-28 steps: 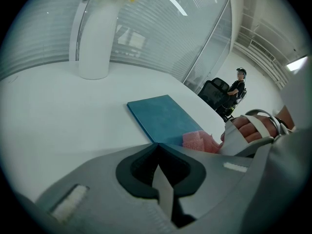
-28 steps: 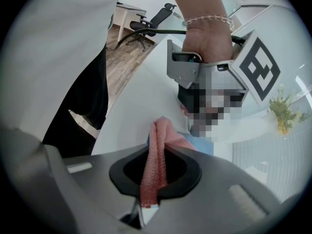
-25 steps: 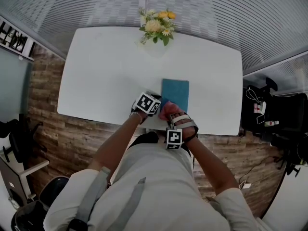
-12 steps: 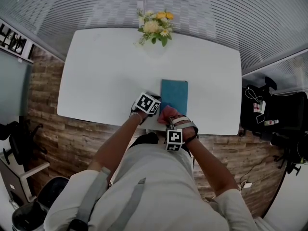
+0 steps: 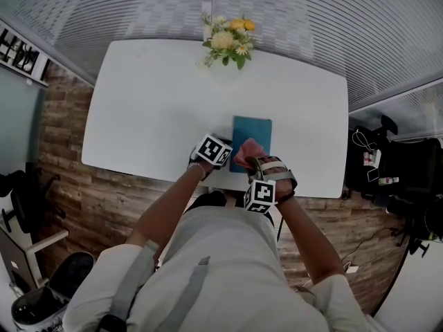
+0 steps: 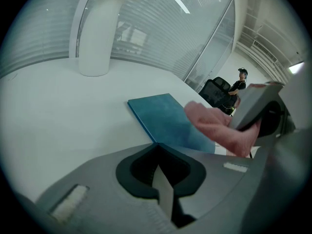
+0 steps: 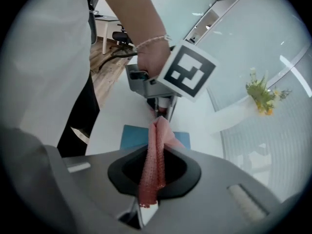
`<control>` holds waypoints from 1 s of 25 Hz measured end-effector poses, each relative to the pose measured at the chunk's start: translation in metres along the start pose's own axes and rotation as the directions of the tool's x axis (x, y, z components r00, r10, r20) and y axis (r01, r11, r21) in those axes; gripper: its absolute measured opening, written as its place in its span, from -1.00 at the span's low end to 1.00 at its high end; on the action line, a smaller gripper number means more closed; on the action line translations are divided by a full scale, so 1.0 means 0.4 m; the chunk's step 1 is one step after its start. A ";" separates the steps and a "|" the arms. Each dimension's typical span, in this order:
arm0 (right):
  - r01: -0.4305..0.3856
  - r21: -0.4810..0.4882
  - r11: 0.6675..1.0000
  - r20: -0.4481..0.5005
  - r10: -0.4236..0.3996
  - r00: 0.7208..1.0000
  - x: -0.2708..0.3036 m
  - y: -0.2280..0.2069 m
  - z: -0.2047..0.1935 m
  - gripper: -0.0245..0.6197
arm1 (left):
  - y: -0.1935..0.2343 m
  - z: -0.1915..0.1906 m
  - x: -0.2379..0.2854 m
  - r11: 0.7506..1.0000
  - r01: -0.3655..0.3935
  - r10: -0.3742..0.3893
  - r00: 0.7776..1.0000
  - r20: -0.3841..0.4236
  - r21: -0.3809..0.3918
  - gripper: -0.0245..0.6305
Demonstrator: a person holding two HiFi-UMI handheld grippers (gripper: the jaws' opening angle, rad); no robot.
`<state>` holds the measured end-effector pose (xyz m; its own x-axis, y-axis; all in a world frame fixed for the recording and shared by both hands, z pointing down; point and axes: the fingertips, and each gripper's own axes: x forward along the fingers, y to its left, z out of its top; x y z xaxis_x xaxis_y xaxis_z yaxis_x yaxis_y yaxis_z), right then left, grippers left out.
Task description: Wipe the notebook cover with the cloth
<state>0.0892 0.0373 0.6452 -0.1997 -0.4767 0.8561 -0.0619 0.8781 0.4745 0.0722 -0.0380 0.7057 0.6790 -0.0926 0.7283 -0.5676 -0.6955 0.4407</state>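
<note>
Right gripper (image 7: 148, 199) pinching pink cloth (image 7: 155, 145) over blue notebook (image 5: 253, 130), notebook's near edge hidden, left gripper (image 6: 163, 189) pressed together, empty, beside notebook's left corner

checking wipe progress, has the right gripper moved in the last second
Yes: the right gripper has carried the pink cloth slightly forward and rightward, further onto the flat teal notebook.

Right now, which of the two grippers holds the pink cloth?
The right gripper: its jaws are shut on the pink cloth. The left gripper has its jaws shut with nothing between.
</note>
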 end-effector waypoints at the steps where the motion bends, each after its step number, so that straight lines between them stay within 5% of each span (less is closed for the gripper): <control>1: 0.031 -0.004 1.000 -0.014 -0.031 0.999 -0.001 -0.032 -0.007 -0.84 | 0.000 0.000 0.001 1.000 0.001 -0.001 1.000 -0.001 -0.001 -0.94; 9: 0.149 -0.037 0.988 -0.125 -0.153 0.980 0.081 -0.190 -0.086 -0.83 | -0.001 0.001 0.000 1.000 0.012 -0.012 1.000 -0.005 -0.010 -0.94; 25: 0.102 -0.116 0.988 -0.268 -0.130 0.955 0.275 -0.269 -0.183 -0.83 | -0.002 0.005 -0.005 0.999 0.028 -0.029 0.999 -0.016 -0.026 -0.94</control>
<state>0.1454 -0.1124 0.7033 0.0793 -0.5801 0.8107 0.0316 0.8143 0.5796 0.0723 -0.0387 0.7029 0.6875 -0.0613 0.7236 -0.5602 -0.6787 0.4748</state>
